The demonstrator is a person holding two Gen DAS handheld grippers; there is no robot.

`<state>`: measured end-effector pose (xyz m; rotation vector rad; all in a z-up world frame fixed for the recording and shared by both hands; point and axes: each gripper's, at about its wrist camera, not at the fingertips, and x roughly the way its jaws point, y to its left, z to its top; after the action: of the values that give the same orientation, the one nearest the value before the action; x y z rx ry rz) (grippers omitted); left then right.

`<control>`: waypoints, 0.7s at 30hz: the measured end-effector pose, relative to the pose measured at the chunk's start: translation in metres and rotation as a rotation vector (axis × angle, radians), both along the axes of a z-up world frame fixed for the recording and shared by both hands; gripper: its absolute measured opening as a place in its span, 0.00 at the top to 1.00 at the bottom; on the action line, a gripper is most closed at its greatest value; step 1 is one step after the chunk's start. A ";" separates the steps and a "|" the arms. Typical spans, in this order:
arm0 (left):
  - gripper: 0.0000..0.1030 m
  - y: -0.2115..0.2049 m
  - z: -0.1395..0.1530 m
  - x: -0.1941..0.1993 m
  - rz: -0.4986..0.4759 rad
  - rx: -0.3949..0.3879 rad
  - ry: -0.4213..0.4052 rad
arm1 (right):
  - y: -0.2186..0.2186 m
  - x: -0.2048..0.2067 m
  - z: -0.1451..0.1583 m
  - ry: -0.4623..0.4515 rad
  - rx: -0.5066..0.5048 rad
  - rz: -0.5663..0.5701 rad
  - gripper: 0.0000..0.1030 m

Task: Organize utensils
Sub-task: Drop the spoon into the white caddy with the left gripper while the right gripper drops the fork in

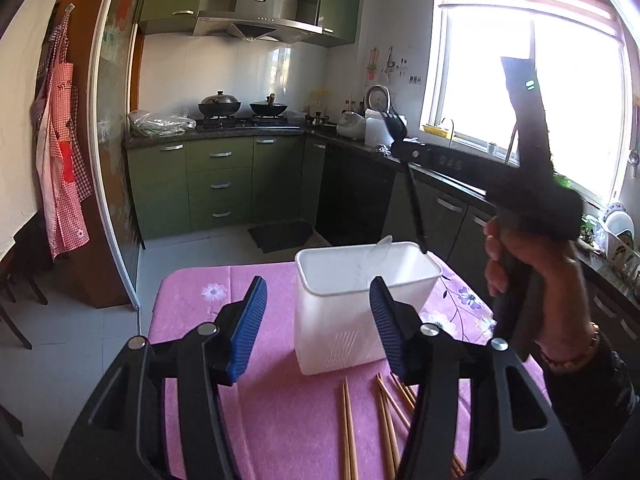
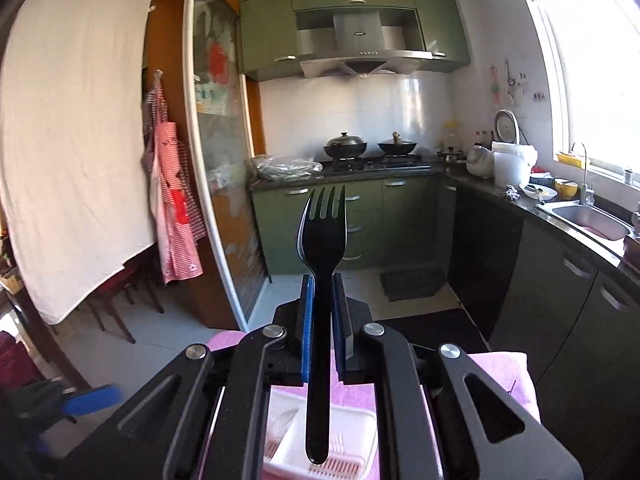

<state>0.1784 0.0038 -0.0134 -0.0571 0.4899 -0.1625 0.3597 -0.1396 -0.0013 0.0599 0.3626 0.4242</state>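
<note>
Right gripper [image 2: 320,322] pinching the black plastic fork [image 2: 321,280] by its handle, blue pads pressed onto both sides, tines up, handle end hanging down past the jaws. From the right wrist view the fork's lower end sits above the white utensil bin [image 2: 340,432], not touching it as far as I can tell. Left wrist view shows the same right gripper raised at the right side with the hand [image 1: 532,264] wrapped around its grip; the fork [image 1: 408,176] reads there as a thin dark line angling down, its lower end at the bin's far rim. Left gripper [image 1: 318,320] spread, nothing between the blue pads [image 1: 250,320], hovering over the table in front of the bin. Bin [image 1: 340,312] stands upright on the pink floral tablecloth [image 1: 192,308], with a translucent spoon [image 1: 378,254] leaning inside it against the far wall. Wooden chopsticks [image 1: 384,420] lie loose on the cloth just in front of the bin, several sticks fanned out, partly hidden by the left gripper's right finger; exact count unclear. Background: green cabinets [image 2: 360,220], two woks on the stove [image 2: 372,148], range hood [image 2: 360,56], sink [image 2: 588,220] under the window on the right, red checked apron [image 2: 172,200] hanging by the sliding door.
</note>
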 end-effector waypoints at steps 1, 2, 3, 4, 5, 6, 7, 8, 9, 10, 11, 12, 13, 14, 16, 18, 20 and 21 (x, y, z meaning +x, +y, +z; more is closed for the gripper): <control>0.49 0.003 0.000 -0.005 -0.005 -0.004 0.004 | 0.001 0.006 -0.009 0.014 0.006 -0.006 0.91; 0.48 0.005 0.000 -0.009 -0.006 -0.003 0.008 | 0.000 0.009 -0.015 0.024 0.012 -0.007 0.91; 0.48 0.007 0.000 -0.013 -0.006 0.000 0.013 | 0.000 0.011 -0.022 0.034 0.017 -0.005 0.91; 0.48 0.008 0.000 -0.015 -0.009 0.000 0.018 | -0.002 0.010 -0.027 0.037 0.021 -0.002 0.91; 0.48 0.009 -0.001 -0.017 -0.013 -0.003 0.028 | -0.004 0.006 -0.030 0.032 0.023 -0.002 0.91; 0.48 0.010 -0.003 -0.019 -0.013 -0.004 0.035 | -0.009 0.005 -0.036 0.023 0.022 -0.004 0.91; 0.48 0.010 -0.004 -0.019 -0.014 -0.005 0.048 | -0.012 0.001 -0.041 0.011 0.020 -0.002 0.91; 0.47 0.010 -0.005 -0.020 -0.016 -0.003 0.062 | -0.015 -0.005 -0.043 0.003 0.014 -0.001 0.91; 0.47 0.009 -0.007 -0.020 -0.018 0.000 0.081 | -0.017 -0.010 -0.047 0.003 0.009 0.002 0.91; 0.47 0.007 -0.009 -0.021 -0.023 0.001 0.097 | -0.018 -0.016 -0.051 0.008 0.007 0.006 0.90; 0.47 0.005 -0.010 -0.021 -0.029 0.001 0.119 | -0.020 -0.019 -0.052 0.014 0.002 0.008 0.90; 0.47 0.003 -0.012 -0.022 -0.036 0.001 0.138 | -0.020 -0.021 -0.054 0.019 -0.005 0.008 0.87; 0.47 0.001 -0.013 -0.023 -0.043 0.002 0.152 | -0.021 -0.023 -0.055 0.025 -0.012 0.005 0.84; 0.47 -0.002 -0.015 -0.025 -0.052 0.009 0.165 | -0.021 -0.027 -0.056 0.030 -0.013 0.006 0.84; 0.47 -0.007 -0.015 -0.026 -0.056 0.030 0.180 | -0.026 -0.035 -0.054 0.039 -0.005 0.008 0.78; 0.47 -0.012 -0.018 -0.029 -0.068 0.049 0.205 | -0.034 -0.048 -0.051 0.032 0.007 0.010 0.65; 0.47 -0.016 -0.023 -0.029 -0.082 0.060 0.243 | -0.044 -0.065 -0.047 0.019 0.009 0.004 0.64; 0.47 -0.018 -0.027 -0.028 -0.093 0.061 0.268 | -0.050 -0.074 -0.044 0.016 0.015 0.003 0.64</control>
<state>0.1499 -0.0138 -0.0402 0.0040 0.7654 -0.2320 0.2853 -0.1892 -0.0458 0.0775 0.3752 0.4294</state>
